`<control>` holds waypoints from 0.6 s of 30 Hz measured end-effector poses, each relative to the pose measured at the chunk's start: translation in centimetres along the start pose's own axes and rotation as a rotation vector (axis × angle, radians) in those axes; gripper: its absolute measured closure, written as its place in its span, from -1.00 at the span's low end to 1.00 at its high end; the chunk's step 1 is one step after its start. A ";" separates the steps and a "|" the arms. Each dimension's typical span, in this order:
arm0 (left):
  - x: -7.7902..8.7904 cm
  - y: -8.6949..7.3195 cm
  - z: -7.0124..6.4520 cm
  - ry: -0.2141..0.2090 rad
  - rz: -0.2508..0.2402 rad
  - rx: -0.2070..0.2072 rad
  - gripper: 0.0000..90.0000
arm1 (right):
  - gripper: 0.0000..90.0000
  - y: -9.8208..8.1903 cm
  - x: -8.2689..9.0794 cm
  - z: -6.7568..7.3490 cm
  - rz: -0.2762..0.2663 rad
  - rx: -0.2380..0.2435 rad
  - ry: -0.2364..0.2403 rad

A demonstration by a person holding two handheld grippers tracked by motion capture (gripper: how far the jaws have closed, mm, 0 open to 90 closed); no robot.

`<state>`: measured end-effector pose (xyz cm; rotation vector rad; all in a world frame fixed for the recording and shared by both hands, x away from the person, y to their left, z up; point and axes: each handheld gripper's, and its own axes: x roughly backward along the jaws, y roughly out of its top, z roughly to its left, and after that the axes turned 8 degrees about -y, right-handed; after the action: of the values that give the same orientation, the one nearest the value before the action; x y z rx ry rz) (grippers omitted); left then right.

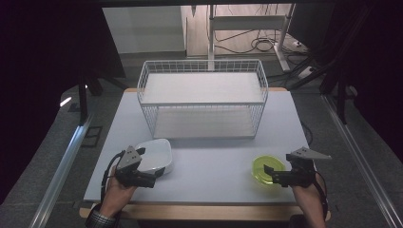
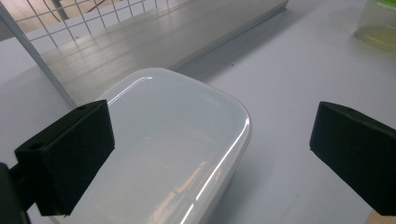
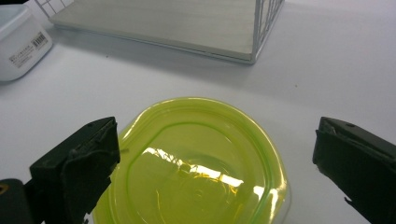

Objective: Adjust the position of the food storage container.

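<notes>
A white rectangular container (image 1: pixel 154 156) sits on the table's front left. My left gripper (image 1: pixel 148 167) is open at its near right corner; in the left gripper view (image 2: pixel 215 126) one jaw stands over the white container (image 2: pixel 173 140) and the other over bare table. A round yellow-green container (image 1: pixel 267 170) with a lid sits at the front right. My right gripper (image 1: pixel 270 175) is open around its near side; in the right gripper view (image 3: pixel 217 135) the yellow-green container (image 3: pixel 196 163) lies between the two jaws, untouched.
A white wire rack (image 1: pixel 202 95) with two shelves stands at the back middle of the grey table (image 1: pixel 214 156). The rack's lower shelf (image 3: pixel 187 23) lies beyond the green container. Chairs, cables and table legs stand on the floor behind.
</notes>
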<state>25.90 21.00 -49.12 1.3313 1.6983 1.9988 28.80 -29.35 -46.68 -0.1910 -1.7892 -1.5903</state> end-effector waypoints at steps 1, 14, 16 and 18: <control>0.0 -0.1 0.0 0.000 -0.003 0.002 -1.00 | -0.98 0.0 0.0 0.1 -0.002 -0.004 0.000; 0.1 -0.4 0.5 0.022 -0.023 0.011 -0.96 | -1.00 0.4 -0.1 1.0 0.032 0.075 -0.004; 0.1 -0.4 0.5 0.022 -0.023 0.011 -0.95 | -1.00 0.4 -0.1 0.9 0.030 0.071 -0.005; 0.1 -0.4 0.5 0.022 -0.019 0.010 -0.95 | -1.00 0.5 0.0 0.9 0.027 0.058 -0.001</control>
<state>26.05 21.50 -49.43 1.2962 1.7255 2.0046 28.72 -28.44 -46.27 -0.1882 -1.8237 -1.5176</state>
